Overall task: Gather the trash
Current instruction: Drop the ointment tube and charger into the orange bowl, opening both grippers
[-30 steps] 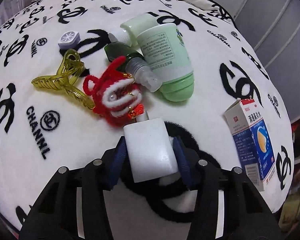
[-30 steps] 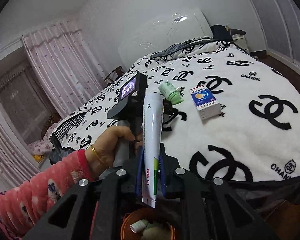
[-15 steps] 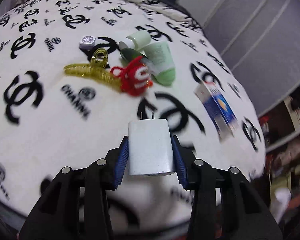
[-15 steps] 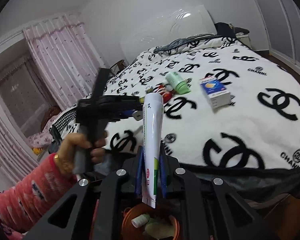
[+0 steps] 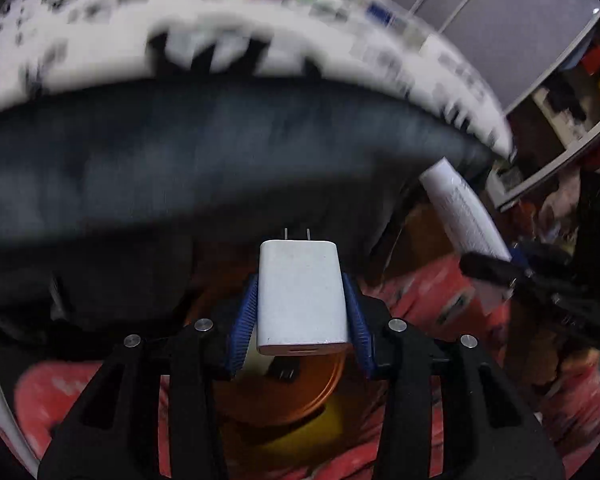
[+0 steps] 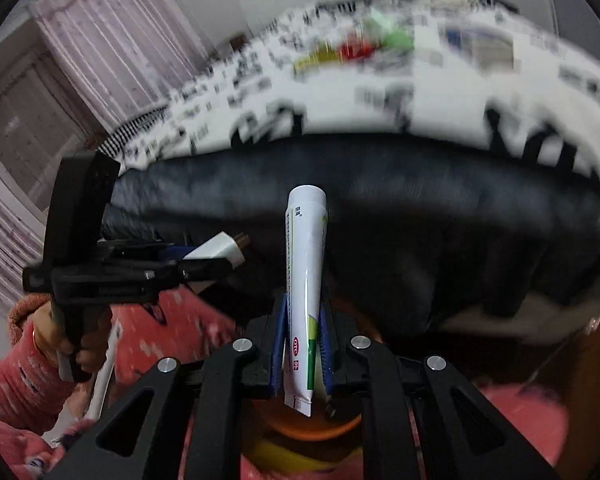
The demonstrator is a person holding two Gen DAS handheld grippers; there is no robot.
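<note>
Left tool (image 5: 302, 316) angled steeply down, blue pads (image 5: 244, 320) pinching a white charger (image 5: 302, 300) by its flat sides, prongs pointing away toward the far bed edge (image 5: 220, 148). Directly beneath, an orange bin (image 5: 300, 392) over a pink-sleeved lap. Right tool (image 6: 302, 344) also tilted down, pressed tight on a white ointment tube (image 6: 305, 276), long axis running away from the camera, cap end far, crimped tail hanging over the same bin rim. Bed items up top blurred.
</note>
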